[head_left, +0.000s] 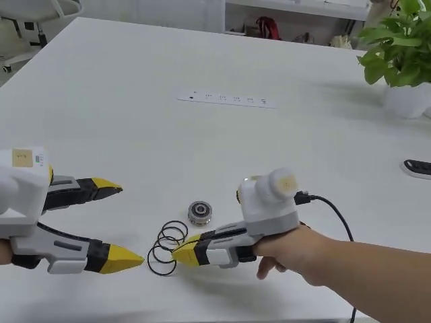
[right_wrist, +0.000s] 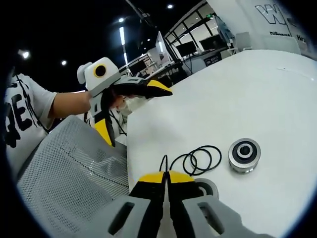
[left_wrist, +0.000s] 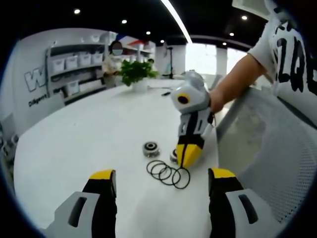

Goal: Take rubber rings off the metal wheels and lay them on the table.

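right tool point(right_wrist: 166, 174) pinches a thin black rubber ring point(right_wrist: 162, 162); left tool point(left_wrist: 161, 181) gapes wide; best laid flat by the loose black rings point(right_wrist: 200, 159)

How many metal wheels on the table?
2. One grooved silver metal wheel sits free beside the black rubber rings; the other lies partly hidden behind the right gripper.

An office: white table point(head_left: 135, 81), inset power strip point(head_left: 227, 99), potted plant point(head_left: 397, 47) (shelves point(left_wrist: 74, 69) along the wall).
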The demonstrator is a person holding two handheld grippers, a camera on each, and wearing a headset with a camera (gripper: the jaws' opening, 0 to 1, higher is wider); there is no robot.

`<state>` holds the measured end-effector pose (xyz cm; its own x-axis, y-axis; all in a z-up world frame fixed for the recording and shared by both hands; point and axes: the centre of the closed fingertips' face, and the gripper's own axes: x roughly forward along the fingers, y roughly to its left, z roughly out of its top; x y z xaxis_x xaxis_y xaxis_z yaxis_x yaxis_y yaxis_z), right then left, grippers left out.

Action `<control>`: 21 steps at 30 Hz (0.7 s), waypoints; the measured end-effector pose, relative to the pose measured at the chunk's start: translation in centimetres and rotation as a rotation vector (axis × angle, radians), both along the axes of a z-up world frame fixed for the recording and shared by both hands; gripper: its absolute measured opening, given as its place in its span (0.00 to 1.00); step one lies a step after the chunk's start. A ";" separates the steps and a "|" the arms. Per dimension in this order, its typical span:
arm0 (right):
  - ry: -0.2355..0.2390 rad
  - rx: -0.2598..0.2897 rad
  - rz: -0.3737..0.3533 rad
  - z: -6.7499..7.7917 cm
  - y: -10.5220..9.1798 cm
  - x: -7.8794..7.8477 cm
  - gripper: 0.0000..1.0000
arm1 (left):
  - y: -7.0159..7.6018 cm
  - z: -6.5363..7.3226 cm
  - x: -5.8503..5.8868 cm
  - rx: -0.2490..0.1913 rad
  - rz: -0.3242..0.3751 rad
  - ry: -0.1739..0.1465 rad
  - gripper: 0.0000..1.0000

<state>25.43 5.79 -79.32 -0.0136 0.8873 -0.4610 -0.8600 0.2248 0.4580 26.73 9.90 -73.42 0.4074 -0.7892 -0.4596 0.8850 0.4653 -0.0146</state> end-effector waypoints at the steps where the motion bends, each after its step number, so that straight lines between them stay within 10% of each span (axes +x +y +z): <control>1: -0.006 0.000 0.005 0.1 0.0 -0.1 0.00 | 0.0 0.0 0.0 0.001 0.000 0.000 0.77; 21: -0.203 -0.081 0.119 0.2 0.2 -0.7 0.25 | -0.2 -0.3 -0.5 0.013 -0.010 0.012 0.77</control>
